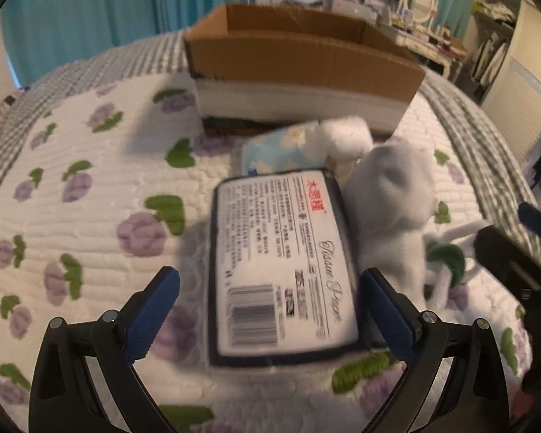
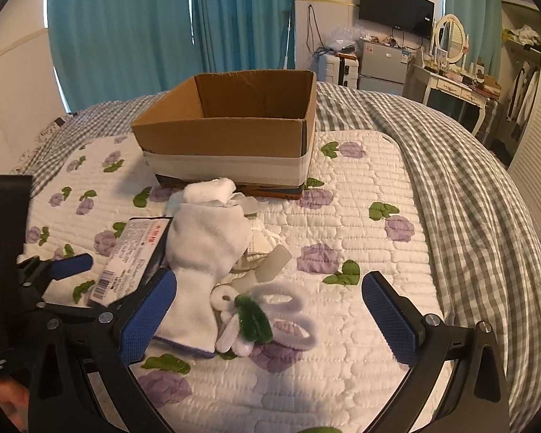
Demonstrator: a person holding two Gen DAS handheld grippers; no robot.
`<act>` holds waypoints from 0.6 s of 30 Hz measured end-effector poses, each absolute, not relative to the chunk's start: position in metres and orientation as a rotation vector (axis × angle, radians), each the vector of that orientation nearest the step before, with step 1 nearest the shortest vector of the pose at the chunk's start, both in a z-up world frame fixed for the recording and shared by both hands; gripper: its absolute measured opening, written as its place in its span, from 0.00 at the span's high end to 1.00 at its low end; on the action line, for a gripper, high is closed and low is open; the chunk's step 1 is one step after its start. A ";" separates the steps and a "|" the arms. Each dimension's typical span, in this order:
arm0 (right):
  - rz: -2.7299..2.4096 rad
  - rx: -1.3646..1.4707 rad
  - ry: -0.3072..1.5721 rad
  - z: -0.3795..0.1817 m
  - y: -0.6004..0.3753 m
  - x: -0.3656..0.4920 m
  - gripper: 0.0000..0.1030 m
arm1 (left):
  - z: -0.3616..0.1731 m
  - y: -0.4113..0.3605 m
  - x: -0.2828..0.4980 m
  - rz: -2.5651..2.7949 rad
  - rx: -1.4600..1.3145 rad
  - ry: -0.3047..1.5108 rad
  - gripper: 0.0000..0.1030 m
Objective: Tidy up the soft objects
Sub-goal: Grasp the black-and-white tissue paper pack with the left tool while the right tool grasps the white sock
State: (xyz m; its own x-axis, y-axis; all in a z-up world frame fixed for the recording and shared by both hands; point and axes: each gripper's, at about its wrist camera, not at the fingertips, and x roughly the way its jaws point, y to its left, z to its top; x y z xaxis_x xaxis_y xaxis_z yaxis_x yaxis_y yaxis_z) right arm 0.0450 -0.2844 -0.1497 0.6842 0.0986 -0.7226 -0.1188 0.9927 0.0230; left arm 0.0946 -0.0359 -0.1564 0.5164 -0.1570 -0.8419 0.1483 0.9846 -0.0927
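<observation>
Tissue pack lengthwise between the spread left tool fingers

left wrist: close, low | right wrist: higher, rightward | shared: cardboard box

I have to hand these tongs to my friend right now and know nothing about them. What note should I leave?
Left tongs: open, straddling the tissue pack, not closed on it.
Right tongs: open, holding nothing, above the fuzzy white-and-green toy.
White sock and rolled white cloth lie piled on the quilt in front of the cardboard box.
Done: nothing visible inside the box.
Left: move each soft item into the box, probably the tissue pack first.
</observation>
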 end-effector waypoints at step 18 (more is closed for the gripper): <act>0.197 -0.025 0.877 -0.156 -0.242 0.096 0.02 | -0.126 0.026 0.095 -0.150 0.058 0.909 0.25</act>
State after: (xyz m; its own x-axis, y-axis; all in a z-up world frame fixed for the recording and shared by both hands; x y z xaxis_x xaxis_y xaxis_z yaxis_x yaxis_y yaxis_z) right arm 0.0957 -0.2420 -0.1563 0.6228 0.1614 -0.7655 -0.1818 0.9816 0.0591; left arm 0.0954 0.0262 -0.1263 0.6052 -0.1055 -0.7890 0.1543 0.9879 -0.0137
